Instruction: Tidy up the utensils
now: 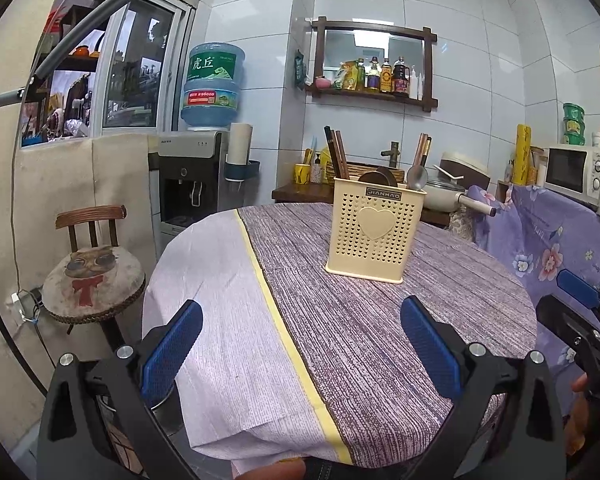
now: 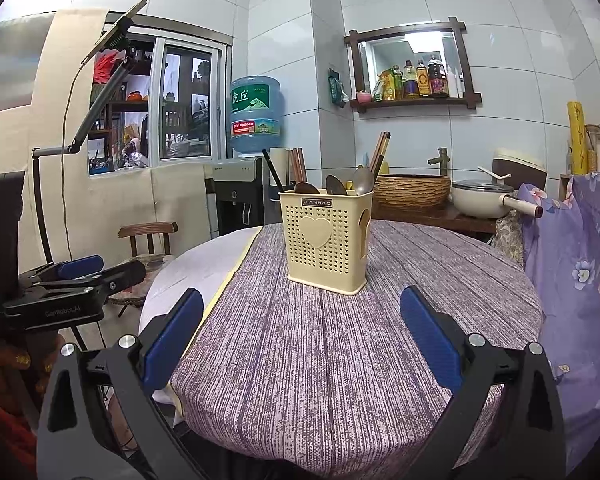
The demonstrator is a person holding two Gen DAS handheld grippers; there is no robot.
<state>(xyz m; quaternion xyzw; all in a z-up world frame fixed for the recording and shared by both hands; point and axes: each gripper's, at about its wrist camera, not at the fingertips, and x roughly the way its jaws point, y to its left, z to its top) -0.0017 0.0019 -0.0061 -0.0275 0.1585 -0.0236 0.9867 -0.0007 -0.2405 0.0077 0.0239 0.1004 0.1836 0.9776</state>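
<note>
Table (image 1: 380, 320) under striped cloth, bare of loose cutlery. Utensil holder (image 1: 376, 232) upright toward far side, already loaded with chopsticks (image 1: 336, 152) and spoons (image 2: 362, 180); by the look of it, sorting nearly or fully done. Left gripper (image 1: 300, 344) and right gripper (image 2: 300, 336) spread wide, empty, short of holder. Stool (image 1: 92, 276) clear only from left wrist; third spoon only from right.

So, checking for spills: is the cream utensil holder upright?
Upright: the cream perforated plastic utensil holder stands flat on the table, spoons poking out.
</note>
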